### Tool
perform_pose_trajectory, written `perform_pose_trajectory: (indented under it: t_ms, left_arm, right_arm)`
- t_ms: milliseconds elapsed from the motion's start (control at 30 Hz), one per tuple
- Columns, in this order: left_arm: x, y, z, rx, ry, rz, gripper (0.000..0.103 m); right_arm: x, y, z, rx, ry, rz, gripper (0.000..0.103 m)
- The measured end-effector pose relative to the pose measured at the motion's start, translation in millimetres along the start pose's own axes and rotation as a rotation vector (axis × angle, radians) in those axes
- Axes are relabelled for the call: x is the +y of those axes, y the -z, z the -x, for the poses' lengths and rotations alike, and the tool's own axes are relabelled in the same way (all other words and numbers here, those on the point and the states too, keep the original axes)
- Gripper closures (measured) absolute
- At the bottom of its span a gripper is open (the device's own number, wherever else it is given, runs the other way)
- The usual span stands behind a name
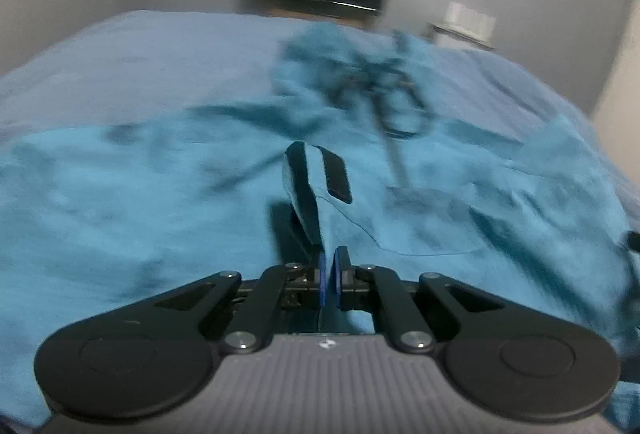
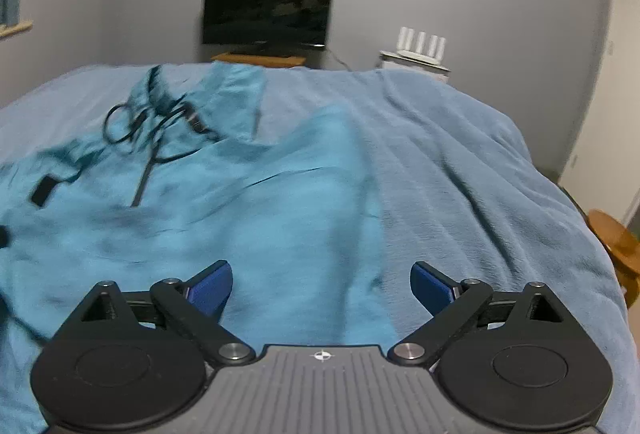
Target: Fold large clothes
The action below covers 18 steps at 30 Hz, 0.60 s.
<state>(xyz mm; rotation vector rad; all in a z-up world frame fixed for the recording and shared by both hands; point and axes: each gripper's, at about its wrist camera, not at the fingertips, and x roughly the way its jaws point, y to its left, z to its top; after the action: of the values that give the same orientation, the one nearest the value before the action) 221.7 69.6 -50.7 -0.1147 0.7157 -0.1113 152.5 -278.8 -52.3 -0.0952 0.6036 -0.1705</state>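
Left wrist view: my left hand-held gripper [image 1: 328, 274] pinches a cuff of the soft teal jacket [image 1: 160, 214] sprawled, blurred, on the bed [image 1: 140, 46]; my right hand-held gripper [image 2: 320, 288] gapes empty.

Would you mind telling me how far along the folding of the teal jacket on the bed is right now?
Early stage. Done: the teal jacket lies spread over the blue blanket, drawcords loose near the collar. In hand: the left gripper is shut on a cuff with a black strap tab; the right gripper is open, holding nothing. Left: no finished fold shows, so sleeves and body remain.
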Motion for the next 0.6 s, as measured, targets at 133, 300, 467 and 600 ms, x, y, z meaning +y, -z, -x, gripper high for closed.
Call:
perform_pose_trajectory:
  t_ms: [133, 300, 467, 600]
  left_arm:
    - [14.1, 3.8, -4.8, 0.071, -0.170, -0.041, 0.102]
    - [19.0, 8.4, -18.5, 0.140, -0.204, -0.042, 0.102]
    - [31.3, 12.1, -19.7, 0.164, -0.211, -0.001, 0.102]
    - [34.9, 12.3, -23.1, 0.168, -0.218, 0.020, 0.099]
  right_arm:
    - [-35.1, -1.1, -7.8, -0.023, 0.006, -0.155, 0.006]
    - [-49.6, 11.8, -45.7, 0.069, -0.078, -0.223, 0.007]
    - [-46.3, 33.4, -88.9, 0.226, 0.049, -0.169, 0.012]
    - [-60.5, 42.0, -99.8, 0.255, 0.114, -0.212, 0.006]
